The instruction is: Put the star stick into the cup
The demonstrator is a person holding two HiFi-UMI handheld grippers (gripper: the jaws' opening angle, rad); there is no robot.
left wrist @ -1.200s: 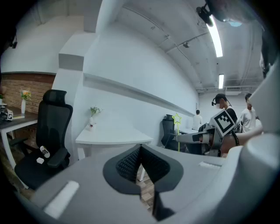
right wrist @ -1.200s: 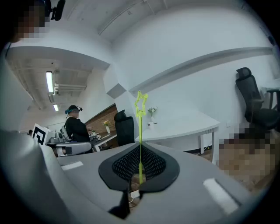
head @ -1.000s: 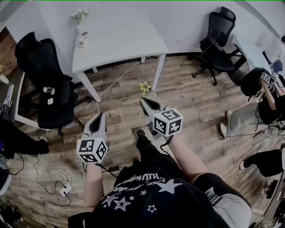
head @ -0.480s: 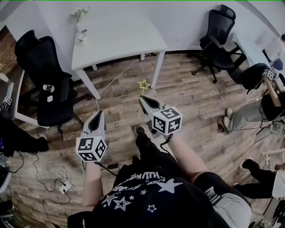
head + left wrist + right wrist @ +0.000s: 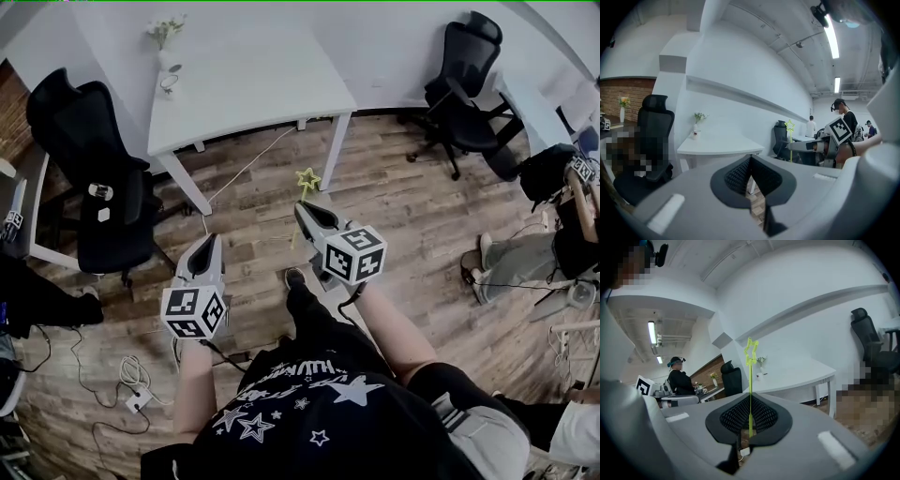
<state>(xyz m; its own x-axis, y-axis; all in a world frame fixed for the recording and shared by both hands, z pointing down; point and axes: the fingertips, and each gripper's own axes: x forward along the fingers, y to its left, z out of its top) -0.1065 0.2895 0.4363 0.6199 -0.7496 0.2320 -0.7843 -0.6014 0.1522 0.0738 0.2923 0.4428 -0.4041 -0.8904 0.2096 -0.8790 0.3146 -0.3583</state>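
Left tool: jaws together with nothing between them, held over the wooden floor. Beside it to the right, the right tool is clamped on the lower shaft of the star stick, which stands upright between its jaws with the yellow star above the tips. A white bench lies well ahead of both tools.

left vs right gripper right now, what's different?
The right gripper is shut on the star stick, which stands upright; the left gripper is shut on nothing. In the head view the right gripper reaches further toward the white table than the left gripper. Both point toward that table.
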